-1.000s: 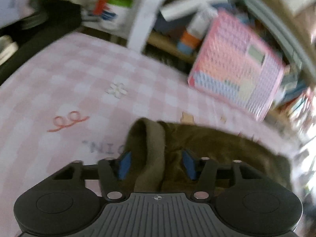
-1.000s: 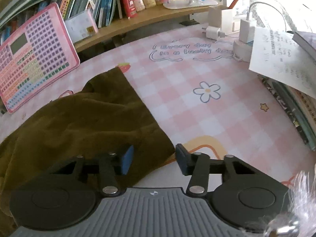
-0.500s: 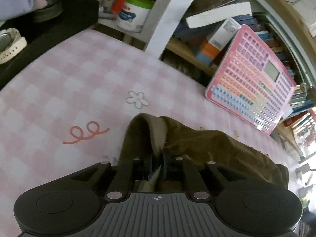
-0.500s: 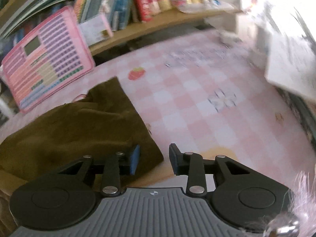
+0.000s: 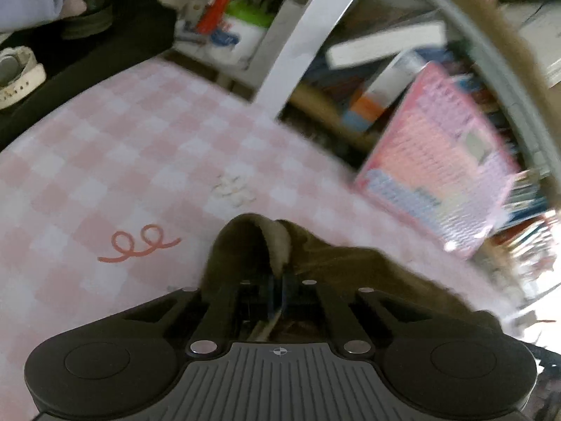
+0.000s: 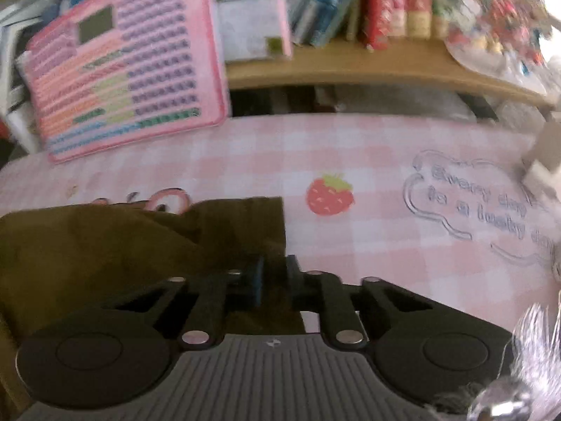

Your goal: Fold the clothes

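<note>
An olive-brown garment [image 5: 350, 266] lies on the pink checked table mat [image 5: 105, 175]. My left gripper [image 5: 277, 294] is shut on its rolled end, which humps up just ahead of the fingers. In the right wrist view the same garment [image 6: 105, 245] spreads to the left, its corner reaching the middle. My right gripper [image 6: 275, 280] is shut on the garment's right edge, the blue pads pinching the cloth. The mat [image 6: 350, 161] shows beyond it.
A pink toy tablet [image 6: 122, 84] leans at the mat's back edge, also in the left wrist view [image 5: 438, 182]. A wooden shelf with books [image 6: 350, 66] stands behind. A white post [image 5: 301, 35], a tub of pens [image 5: 228, 35] and a black surface [image 5: 87, 63] bound the far left.
My left gripper closed on the garment's rolled end. My right gripper closed on the garment's right edge and swung to face the shelf; the cloth has been lifted and shifted.
</note>
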`<action>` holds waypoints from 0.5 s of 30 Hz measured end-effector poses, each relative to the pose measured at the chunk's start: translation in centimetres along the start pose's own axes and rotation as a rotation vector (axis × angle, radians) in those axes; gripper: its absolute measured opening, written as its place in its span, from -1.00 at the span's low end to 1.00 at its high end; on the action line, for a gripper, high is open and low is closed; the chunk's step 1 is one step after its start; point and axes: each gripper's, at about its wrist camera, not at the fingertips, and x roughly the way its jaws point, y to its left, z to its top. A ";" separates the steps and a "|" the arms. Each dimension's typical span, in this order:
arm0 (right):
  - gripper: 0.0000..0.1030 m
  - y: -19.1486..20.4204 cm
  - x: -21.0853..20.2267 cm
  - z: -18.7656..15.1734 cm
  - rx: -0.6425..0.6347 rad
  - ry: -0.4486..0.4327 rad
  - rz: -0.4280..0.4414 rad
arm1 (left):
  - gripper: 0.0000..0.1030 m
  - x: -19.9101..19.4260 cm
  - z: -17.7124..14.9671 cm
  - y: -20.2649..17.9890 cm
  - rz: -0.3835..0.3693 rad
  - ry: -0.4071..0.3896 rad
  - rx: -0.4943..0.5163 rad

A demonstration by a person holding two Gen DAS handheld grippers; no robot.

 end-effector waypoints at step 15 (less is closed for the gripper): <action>-0.79 -8.0 -4.0 7.0 0.463 -0.207 0.133 | -0.82 2.1 2.0 2.7 0.023 -0.027 -0.233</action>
